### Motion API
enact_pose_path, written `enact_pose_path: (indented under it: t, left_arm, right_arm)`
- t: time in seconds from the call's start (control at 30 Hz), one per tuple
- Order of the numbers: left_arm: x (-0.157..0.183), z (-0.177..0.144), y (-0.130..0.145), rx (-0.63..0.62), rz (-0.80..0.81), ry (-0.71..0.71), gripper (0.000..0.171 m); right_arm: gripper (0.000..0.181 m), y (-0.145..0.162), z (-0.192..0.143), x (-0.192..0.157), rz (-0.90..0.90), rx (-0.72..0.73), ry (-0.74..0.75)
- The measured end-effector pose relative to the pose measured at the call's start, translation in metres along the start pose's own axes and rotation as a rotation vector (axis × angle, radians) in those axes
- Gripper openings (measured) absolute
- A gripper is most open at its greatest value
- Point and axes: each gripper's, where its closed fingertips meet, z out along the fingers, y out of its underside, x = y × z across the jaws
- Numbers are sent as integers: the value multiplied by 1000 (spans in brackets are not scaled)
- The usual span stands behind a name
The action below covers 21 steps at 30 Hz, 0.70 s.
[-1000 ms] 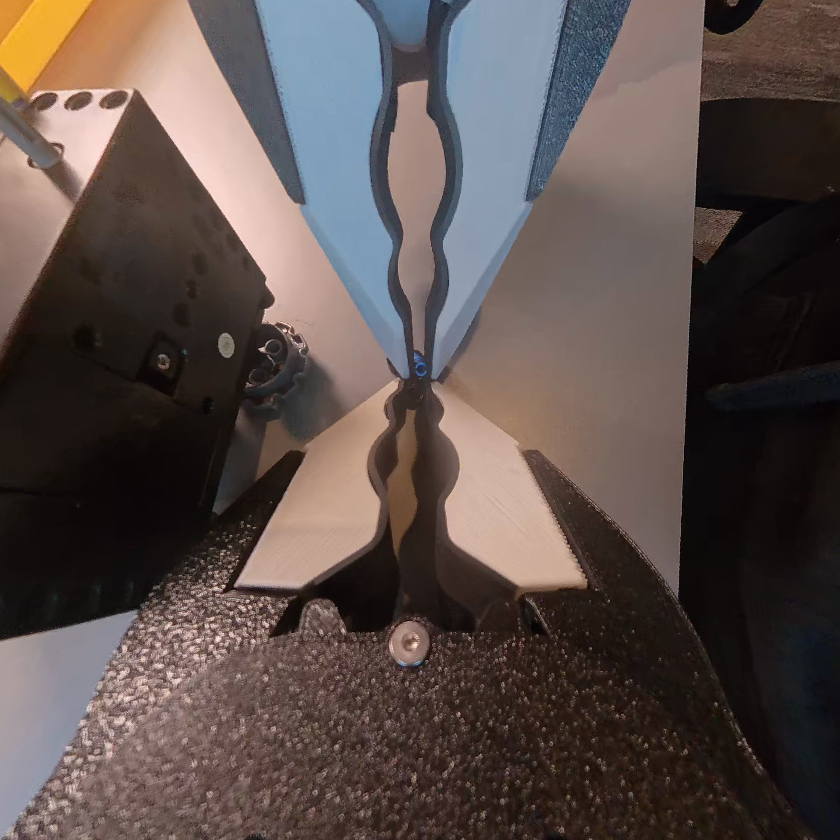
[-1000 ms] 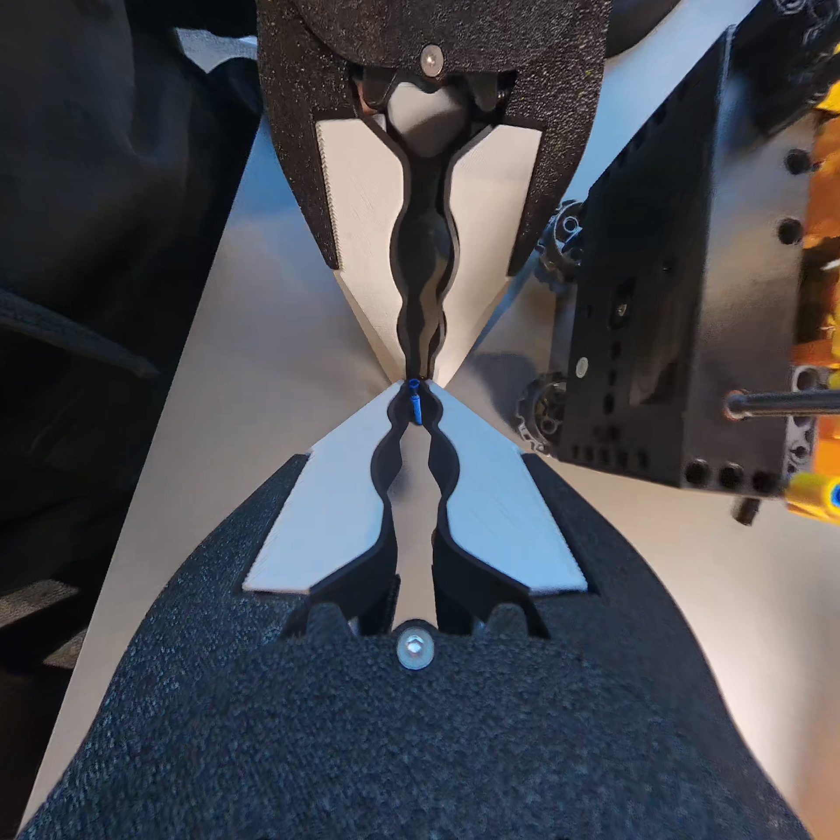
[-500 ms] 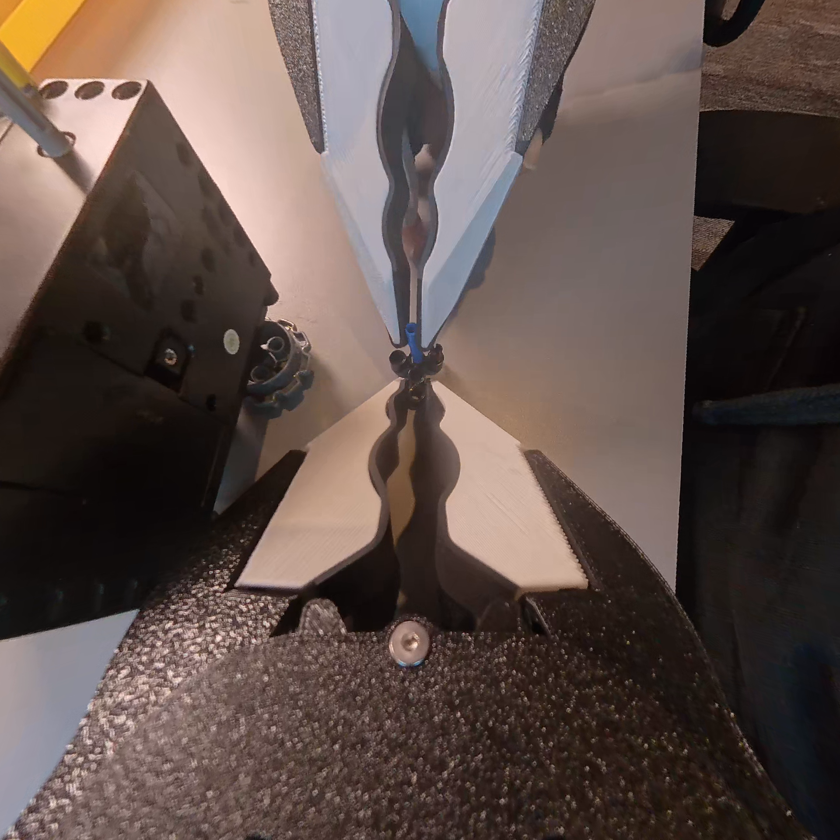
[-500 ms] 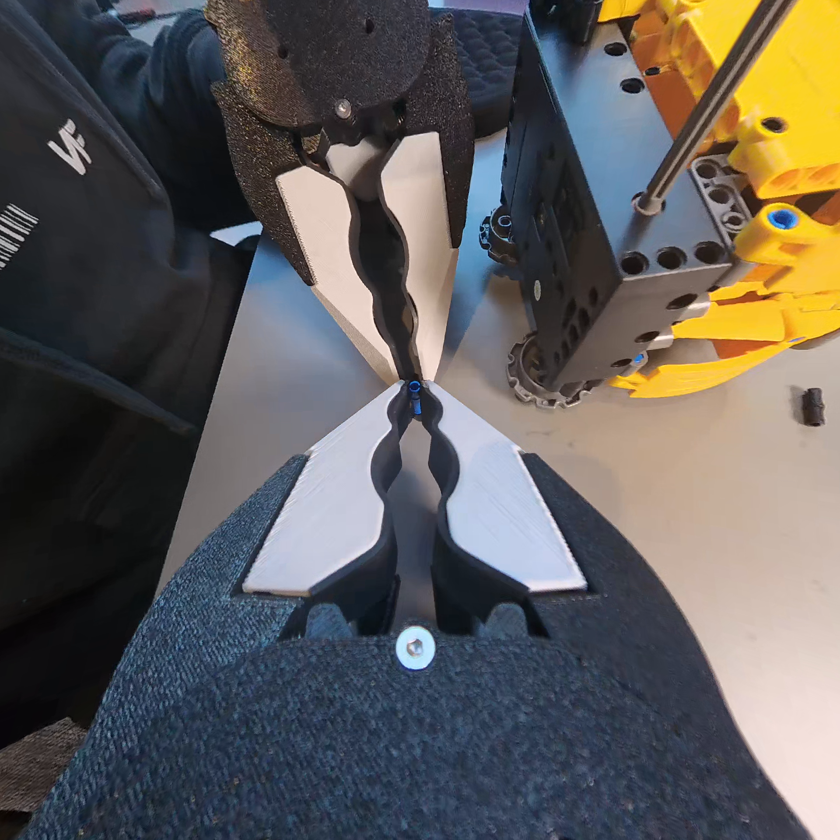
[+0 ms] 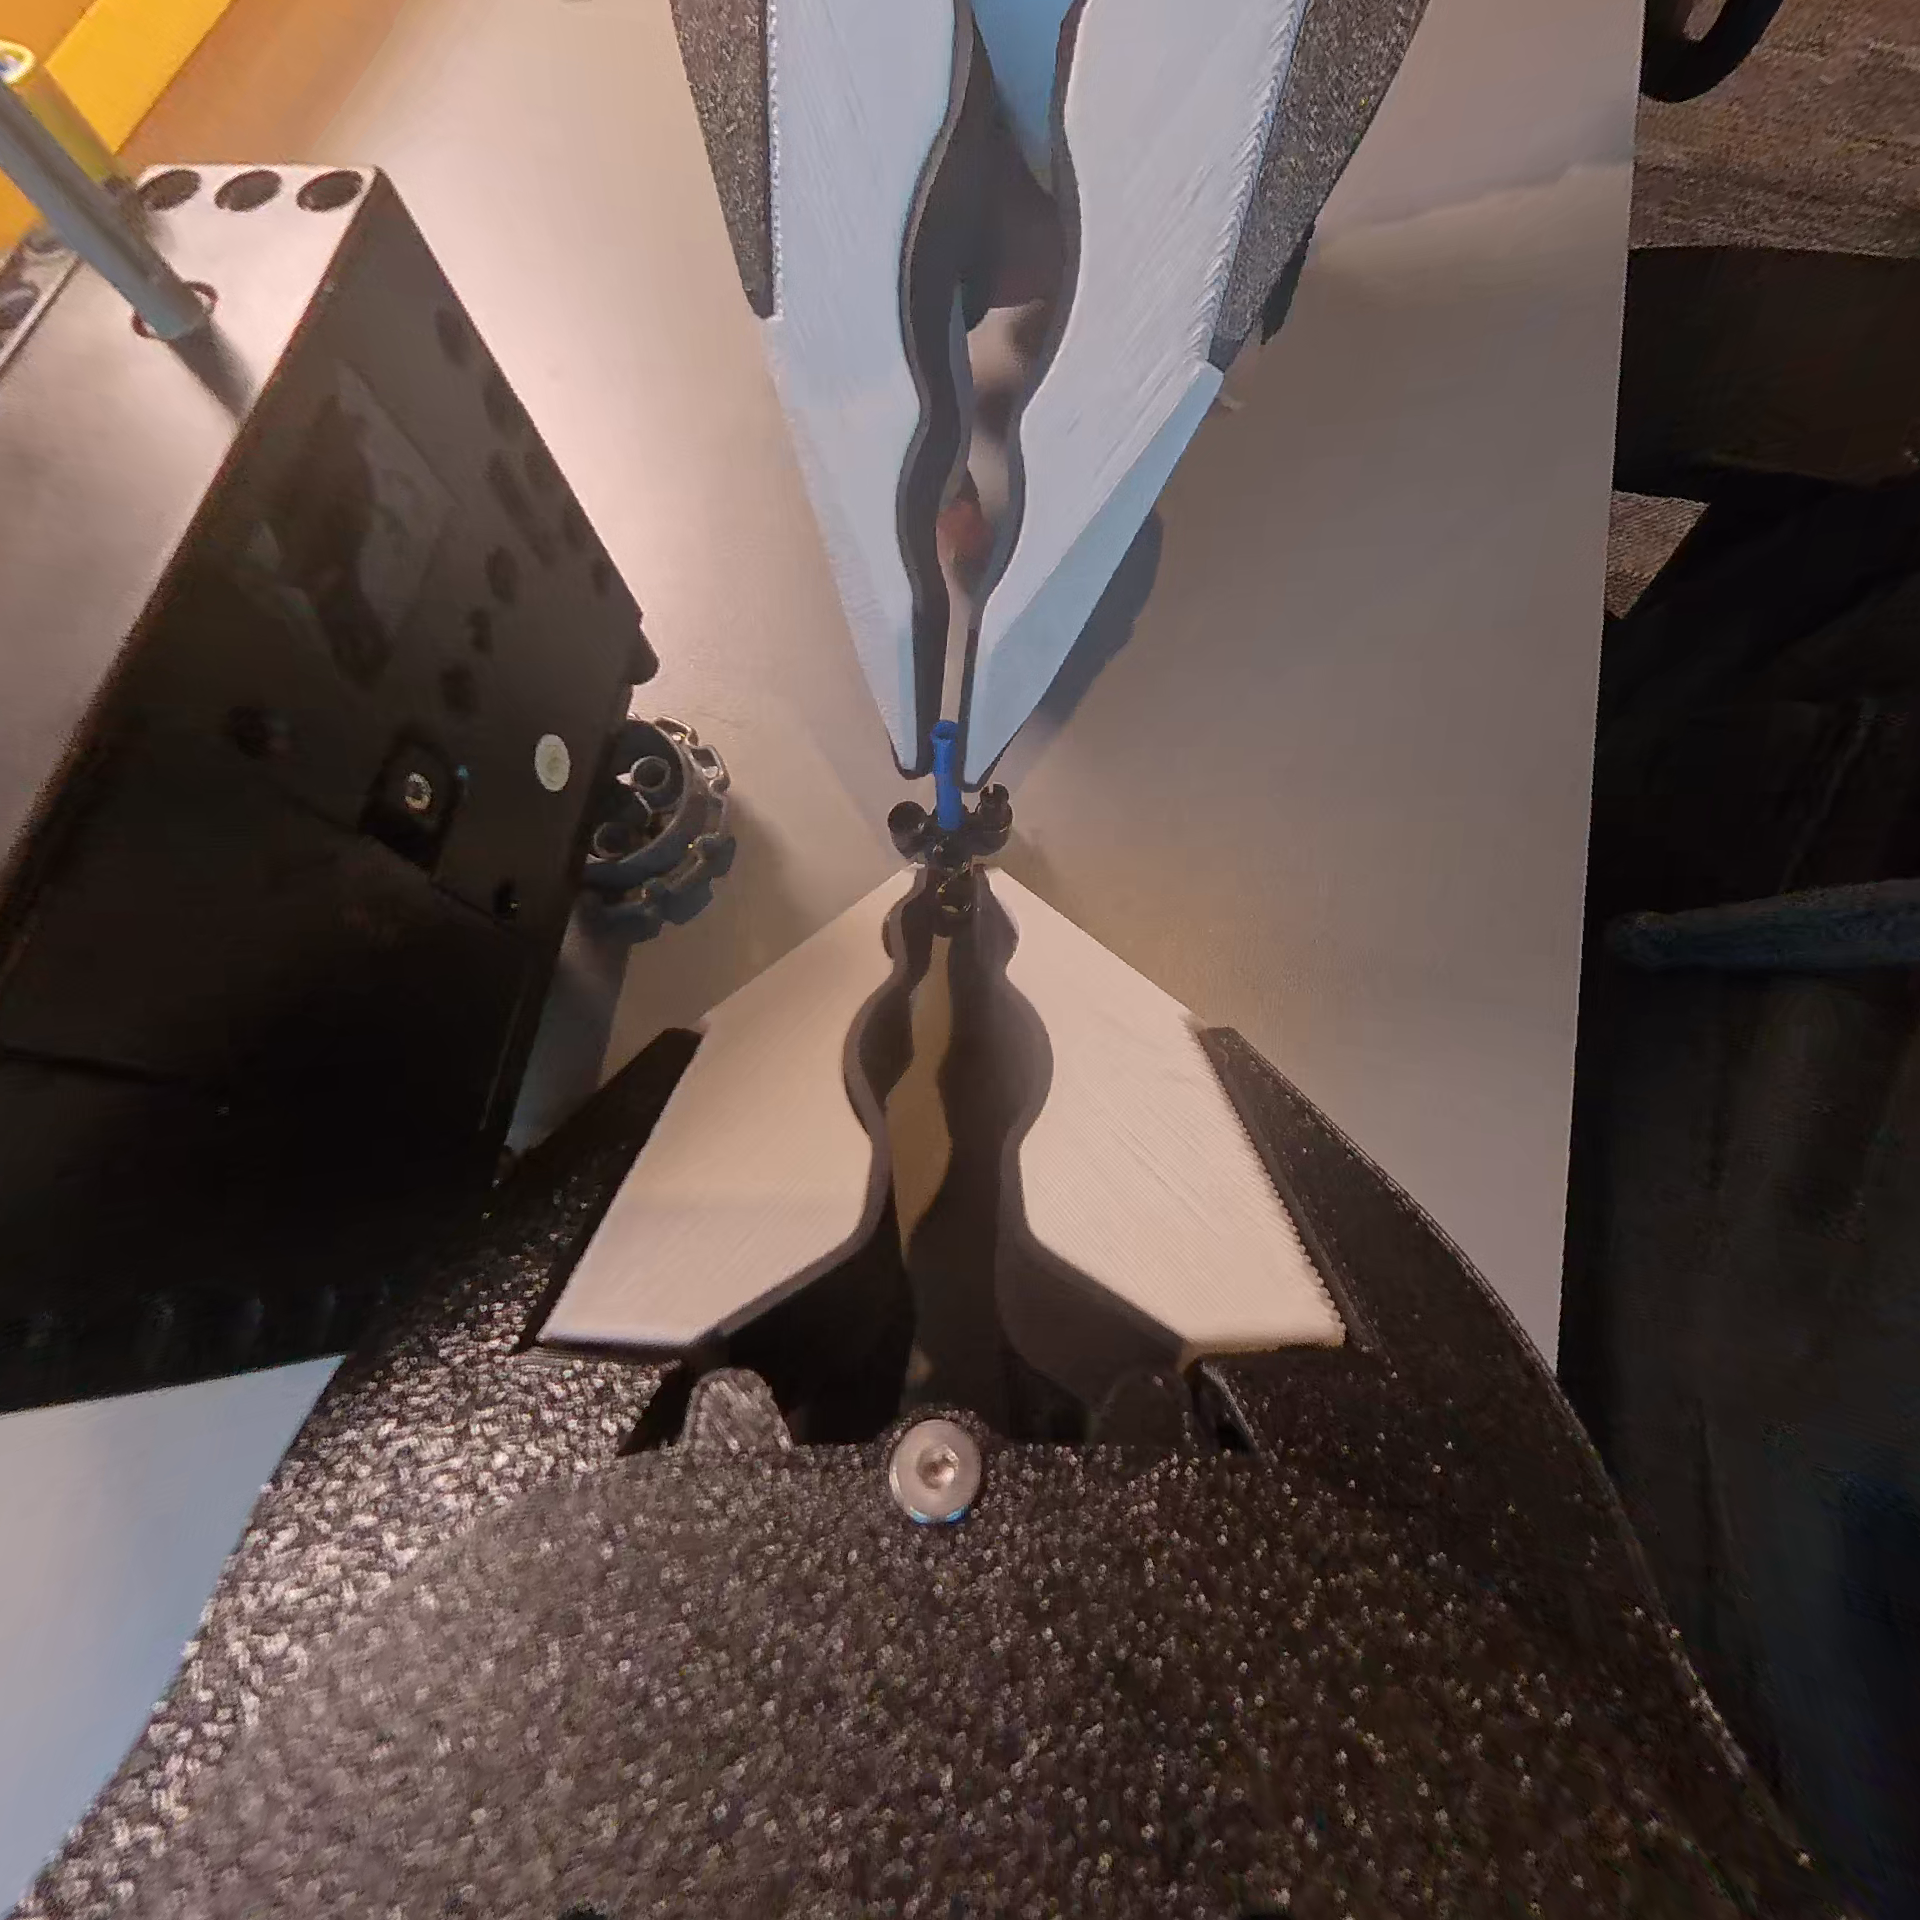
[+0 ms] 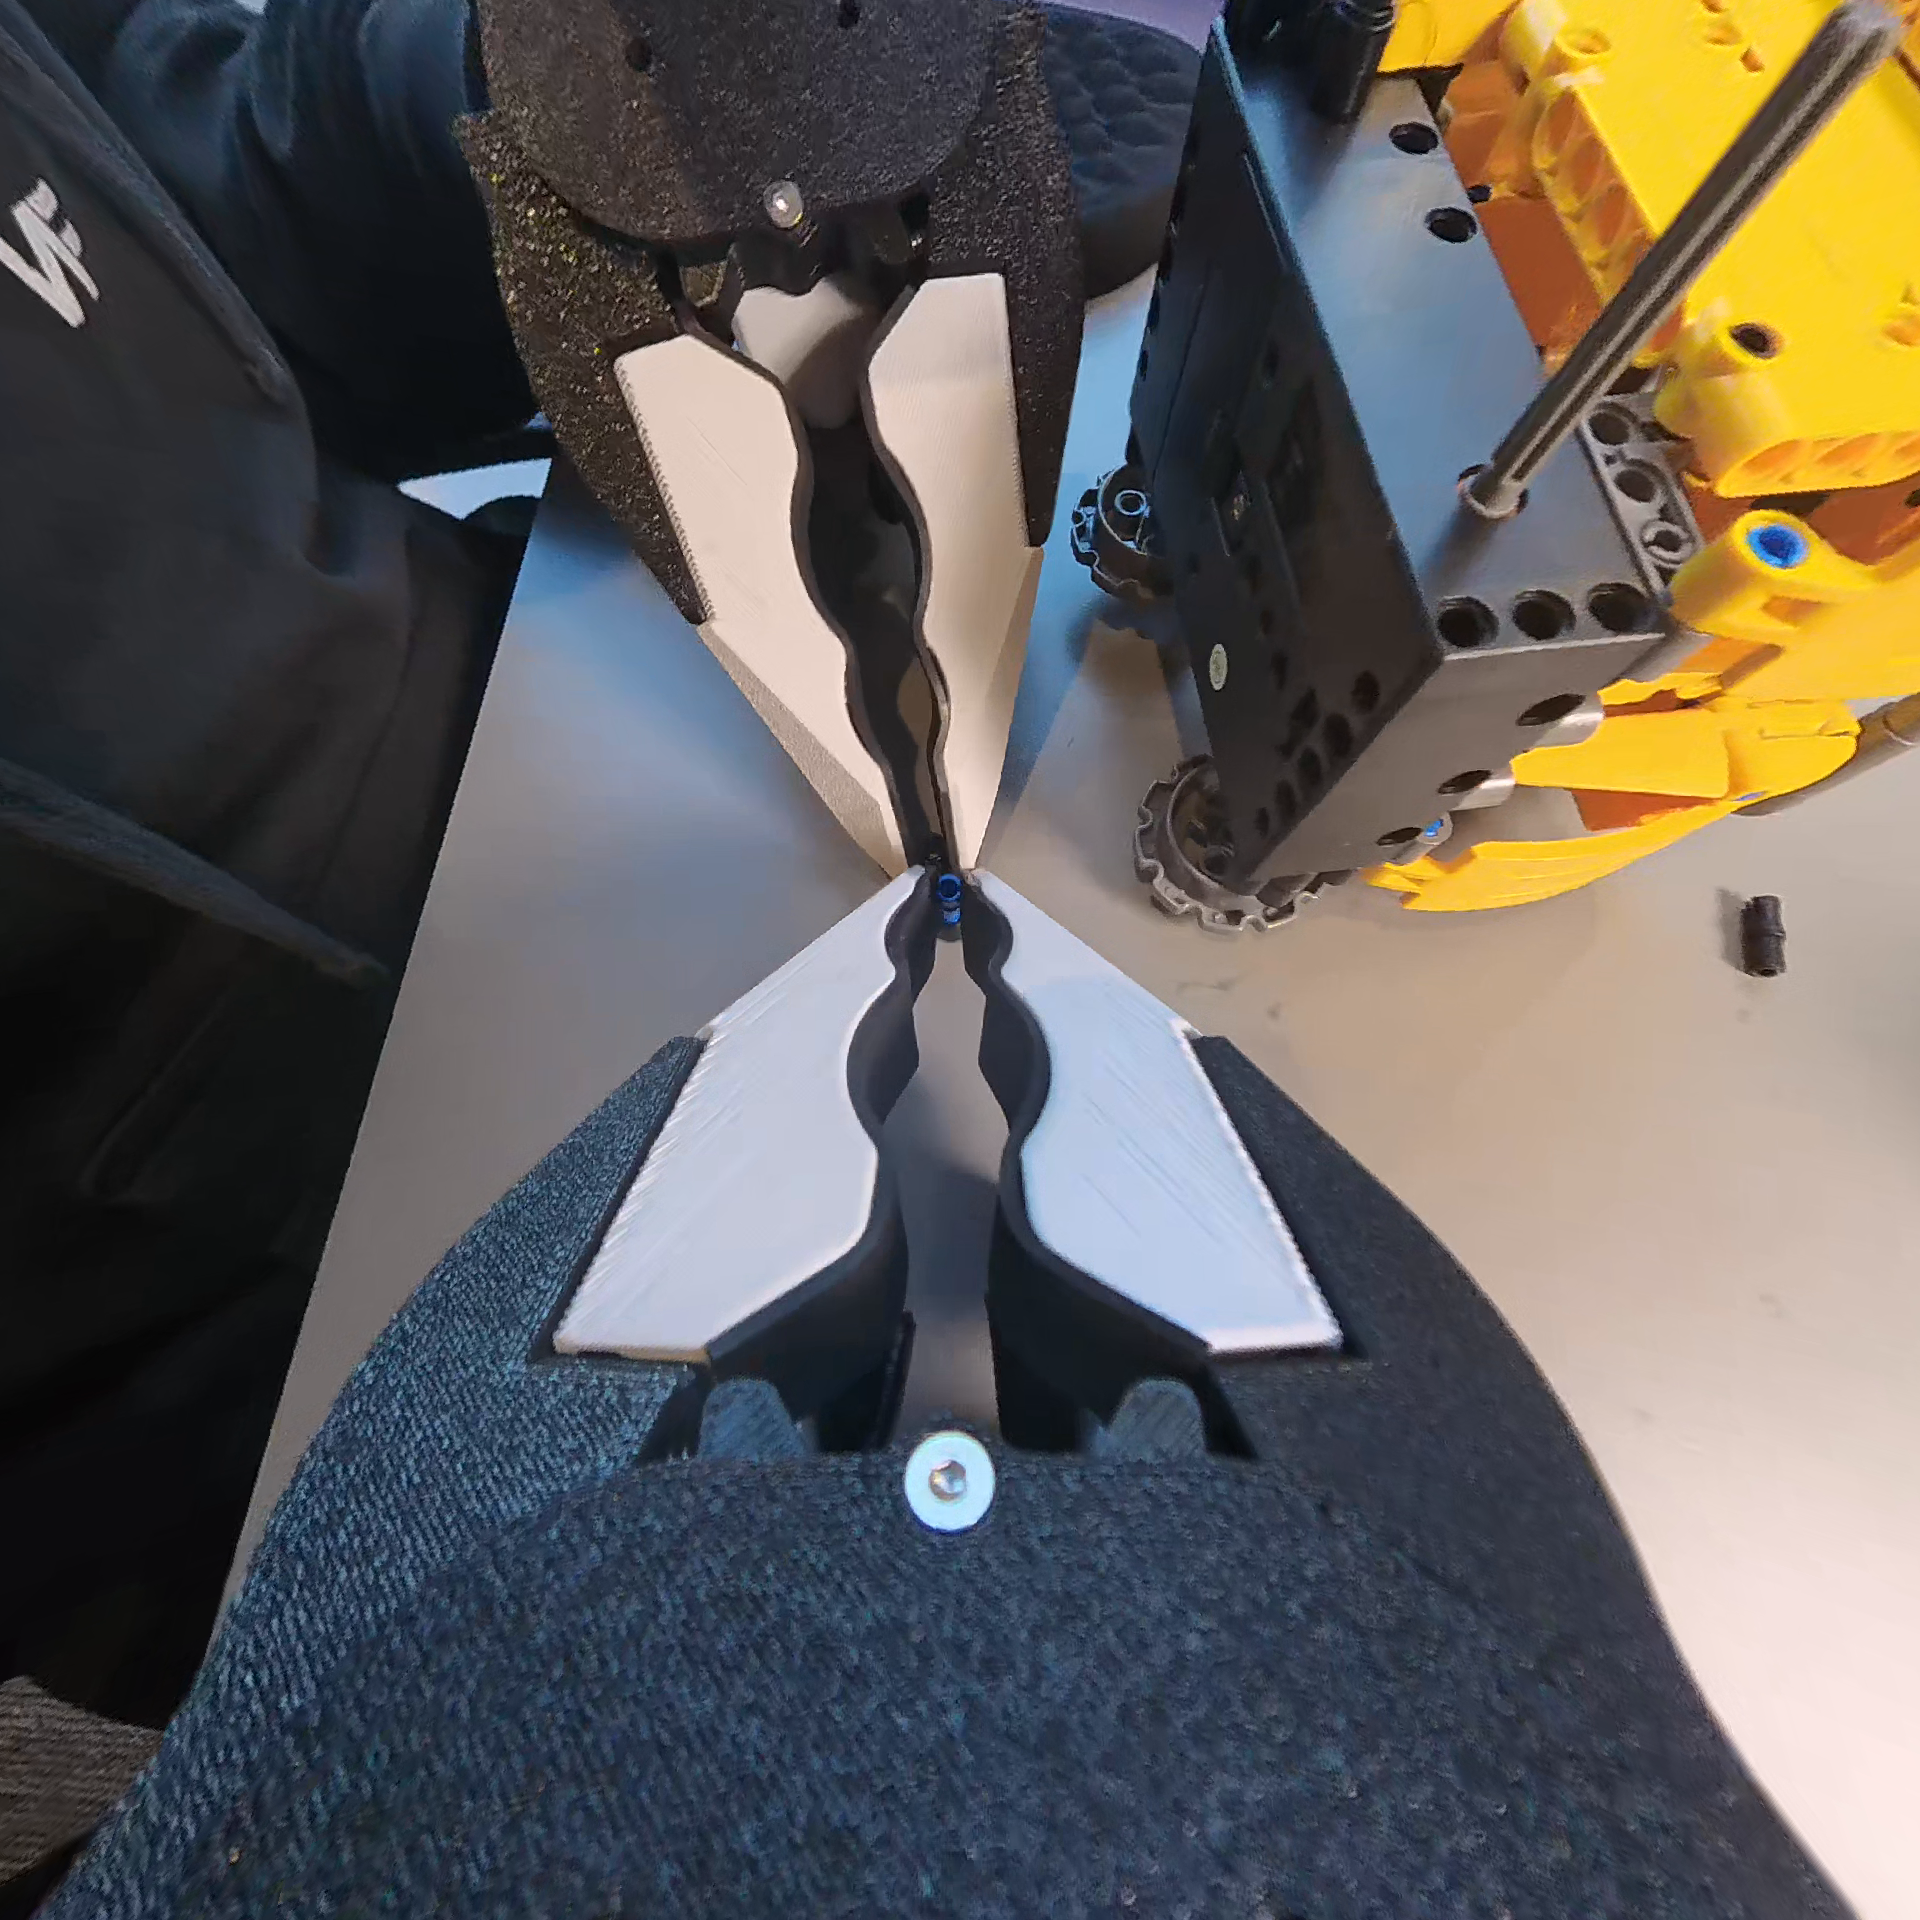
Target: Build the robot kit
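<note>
My left gripper (image 5: 951,883) is shut on a small black connector (image 5: 951,831) with two short side studs. My right gripper (image 6: 943,883) is shut on a thin blue pin (image 6: 945,890). The two grippers meet tip to tip above the grey table (image 5: 1299,727). In the left wrist view the right gripper (image 5: 940,764) comes in from the top, and its blue pin (image 5: 943,774) stands with its end at the middle of the black connector. In the right wrist view the left gripper (image 6: 935,854) comes in from the top. Whether the pin sits inside the connector is hidden.
A black block with round holes (image 6: 1299,623) stands right of the tips, on gear wheels (image 6: 1205,862), joined to a yellow brick-built model (image 6: 1662,312) with a metal rod (image 6: 1662,270). A small black piece (image 6: 1763,932) lies on the table. A person's dark clothing (image 6: 156,623) lies beyond the table edge. Left and right tips are no more than a few centimetres apart. The small black piece (image 6: 1763,932) is about 15 cm from both grippers' fingertips.
The right gripper has tilted up and drawn back a little, so the blue pin and the black connector now show between the tips. Both stay shut.
</note>
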Motion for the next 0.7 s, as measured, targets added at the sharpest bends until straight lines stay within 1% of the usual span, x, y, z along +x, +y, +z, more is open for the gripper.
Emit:
enact_pose_path:
  t: [0.13,0.23,0.3,0.4,0.53,0.63,0.67,0.7]
  left_arm:
    - [0,0,0,0,8,4,4]
    - [0,0,0,0,16,7,4]
    - [1,0,0,0,19,21,4]
    - [1,-1,1,0,16,37,4]
    - [1,-1,1,0,20,36,4]
    - [1,-1,0,2,18,41,4]
    - [0,-1,0,4,19,41,4]
    - [1,-2,-1,9,14,51,4]
  right_arm:
    - [4,1,0,-1,-17,-30,-3]
    - [4,2,6,-3,-81,-112,-19]
    - [3,4,7,-3,-108,-171,-61]
    - [4,5,7,-3,-80,-196,-114]
    - [4,5,7,-3,-28,-176,-126]
    - [5,4,6,-2,-12,-154,-94]
    - [10,3,5,-2,-18,-140,-85]
    - [22,1,2,-4,-19,-119,-88]
